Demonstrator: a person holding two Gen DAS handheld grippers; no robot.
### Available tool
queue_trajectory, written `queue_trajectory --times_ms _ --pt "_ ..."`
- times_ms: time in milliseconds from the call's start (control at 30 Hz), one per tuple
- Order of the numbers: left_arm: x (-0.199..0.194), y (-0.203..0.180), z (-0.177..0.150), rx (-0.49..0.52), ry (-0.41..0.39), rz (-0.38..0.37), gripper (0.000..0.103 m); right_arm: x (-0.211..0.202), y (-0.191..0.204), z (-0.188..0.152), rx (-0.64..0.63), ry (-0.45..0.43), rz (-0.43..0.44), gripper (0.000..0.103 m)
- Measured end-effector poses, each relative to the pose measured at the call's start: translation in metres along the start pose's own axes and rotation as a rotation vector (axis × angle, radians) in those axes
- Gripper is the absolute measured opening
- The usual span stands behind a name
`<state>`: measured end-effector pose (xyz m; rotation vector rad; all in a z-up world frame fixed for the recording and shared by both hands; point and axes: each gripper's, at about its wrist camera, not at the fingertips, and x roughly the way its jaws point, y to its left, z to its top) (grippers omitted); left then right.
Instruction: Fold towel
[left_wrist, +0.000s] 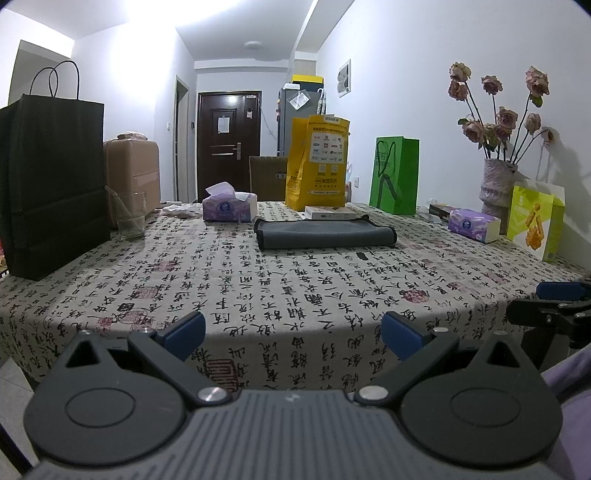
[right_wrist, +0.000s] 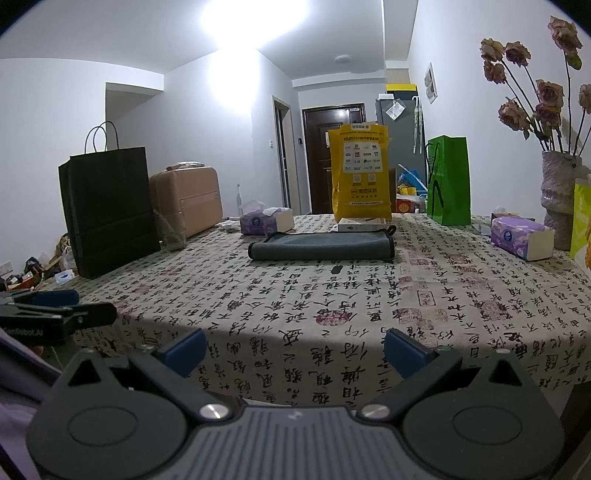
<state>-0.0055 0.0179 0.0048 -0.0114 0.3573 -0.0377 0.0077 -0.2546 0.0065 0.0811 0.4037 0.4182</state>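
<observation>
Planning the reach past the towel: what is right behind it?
Behind the grey towel lies a flat white box, and behind that stands the yellow bag. The towel hides the box's lower edge. Both grippers are open, short of it.

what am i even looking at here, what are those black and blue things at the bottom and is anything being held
Those are two hand-held claws, each carrying its own camera that looks along its fingers. One picture is from the left claw, the other from the right claw. Both are open and hold nothing, hanging at the near edge of a table under a calligraphy tablecloth. Farther back lies a grey towel, seemingly already folded over. Around it stand a black bag, a yellow bag, a green bag, tissue packs and a vase of flowers.
</observation>
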Motion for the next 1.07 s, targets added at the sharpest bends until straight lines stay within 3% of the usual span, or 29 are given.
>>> queue_trajectory --times_ms 1067 --pt "-0.0002 -0.0026 0.0003 0.001 0.004 -0.005 0.103 0.0038 0.0000 -0.0005 0.001 0.014 0.004 0.103"
